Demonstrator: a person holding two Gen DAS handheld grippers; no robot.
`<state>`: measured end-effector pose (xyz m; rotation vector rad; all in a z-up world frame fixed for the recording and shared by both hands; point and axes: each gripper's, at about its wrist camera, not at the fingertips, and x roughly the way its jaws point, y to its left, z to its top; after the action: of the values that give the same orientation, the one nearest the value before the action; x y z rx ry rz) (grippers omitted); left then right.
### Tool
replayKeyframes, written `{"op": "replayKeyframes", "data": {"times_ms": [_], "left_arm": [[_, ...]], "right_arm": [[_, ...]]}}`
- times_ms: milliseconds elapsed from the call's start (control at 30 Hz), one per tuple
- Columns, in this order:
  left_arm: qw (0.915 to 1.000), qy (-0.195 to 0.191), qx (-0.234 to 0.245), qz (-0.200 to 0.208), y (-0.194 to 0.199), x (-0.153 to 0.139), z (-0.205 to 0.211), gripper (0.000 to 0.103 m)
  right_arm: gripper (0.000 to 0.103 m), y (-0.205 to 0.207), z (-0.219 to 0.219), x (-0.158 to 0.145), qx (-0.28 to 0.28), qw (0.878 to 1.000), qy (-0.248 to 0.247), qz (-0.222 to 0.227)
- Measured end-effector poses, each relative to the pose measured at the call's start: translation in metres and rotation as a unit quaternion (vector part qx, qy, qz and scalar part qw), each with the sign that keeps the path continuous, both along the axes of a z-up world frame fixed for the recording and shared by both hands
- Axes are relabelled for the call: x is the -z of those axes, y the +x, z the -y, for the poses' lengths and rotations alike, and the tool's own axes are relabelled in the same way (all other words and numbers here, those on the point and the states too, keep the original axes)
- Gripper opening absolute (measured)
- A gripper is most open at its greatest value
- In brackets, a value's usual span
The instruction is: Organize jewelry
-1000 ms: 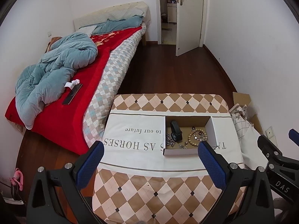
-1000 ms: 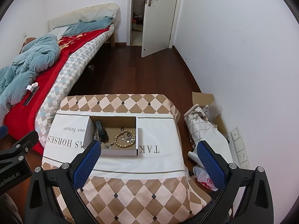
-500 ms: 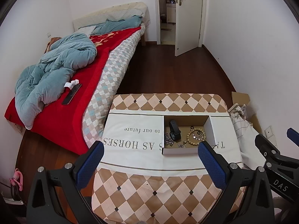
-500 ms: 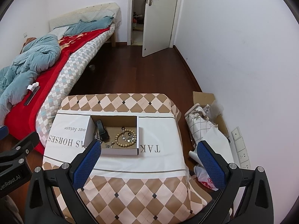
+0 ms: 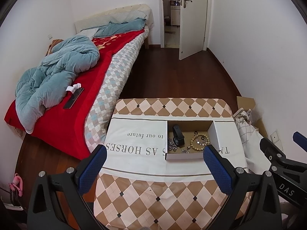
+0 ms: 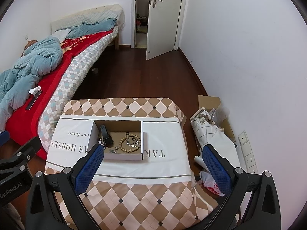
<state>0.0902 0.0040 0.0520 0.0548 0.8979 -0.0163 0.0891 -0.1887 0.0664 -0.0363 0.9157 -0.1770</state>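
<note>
Over the last second both views have drifted only slightly: the cardboard box sits a touch nearer the left tongs than it did, so the approach is slow and nothing in the box has shifted. Both the left tongs and the right tongs stand wide and hold nothing. The jewelry lies together in the box ahead of them: a bead bracelet, a dark watch, a chain and small pieces. That fits either gathered or awaiting sorting. The box walls hem in any reach; the cloth-covered worktop lies open between tongs and box, its edges dropping off at both sides
</note>
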Motion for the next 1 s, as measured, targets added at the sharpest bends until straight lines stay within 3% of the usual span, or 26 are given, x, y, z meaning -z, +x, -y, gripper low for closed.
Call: {"op": "replayKeyframes", "data": {"times_ms": [1000], "left_arm": [[1.0, 0.002, 0.0, 0.004, -0.001, -0.002, -0.0004, 0.102]], "right_arm": [[0.103, -0.0023, -0.0074, -0.003, 0.0, 1.0, 0.002, 0.001]]}}
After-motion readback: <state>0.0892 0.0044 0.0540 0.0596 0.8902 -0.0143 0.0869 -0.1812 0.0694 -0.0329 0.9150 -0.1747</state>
